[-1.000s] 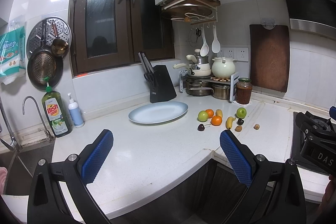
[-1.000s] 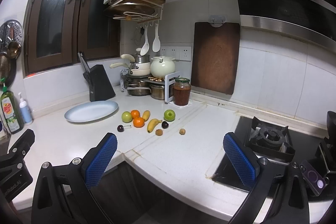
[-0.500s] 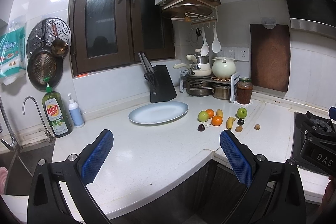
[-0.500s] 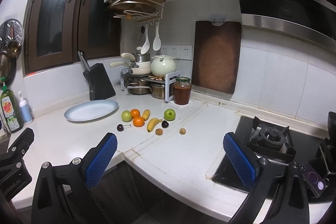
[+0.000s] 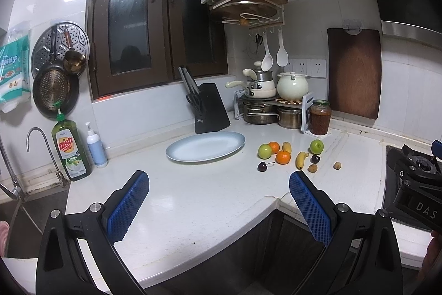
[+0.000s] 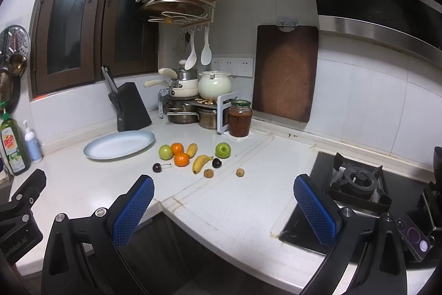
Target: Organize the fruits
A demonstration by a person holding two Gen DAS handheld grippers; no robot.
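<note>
An oval pale-blue plate (image 5: pixel 205 147) (image 6: pixel 119 145) lies bare on the white counter. To its right sits a cluster of fruit: two green apples (image 5: pixel 264 151) (image 6: pixel 223 150), two oranges (image 5: pixel 283 157) (image 6: pixel 181 159), two bananas (image 5: pixel 301 159) (image 6: pixel 200 162), dark cherries (image 5: pixel 262 166) (image 6: pixel 157 167) and small brown fruits (image 6: pixel 239 172). My left gripper (image 5: pixel 218 183) hangs open above the counter's front edge, well short of the fruit. Further right, my right gripper (image 6: pixel 222 188) is open too, with nothing between its fingers.
A black knife block (image 5: pixel 210 108), a rack of pots (image 5: pixel 265 104) and a jar (image 5: pixel 320 117) stand at the back corner. Dish soap (image 5: pixel 71 148) and a tap (image 5: pixel 38 145) are at the left. A gas hob (image 6: pixel 356 184) lies to the right.
The right wrist view has shifted slightly toward the fruit. Both grippers stay open and the fruit has not moved.
</note>
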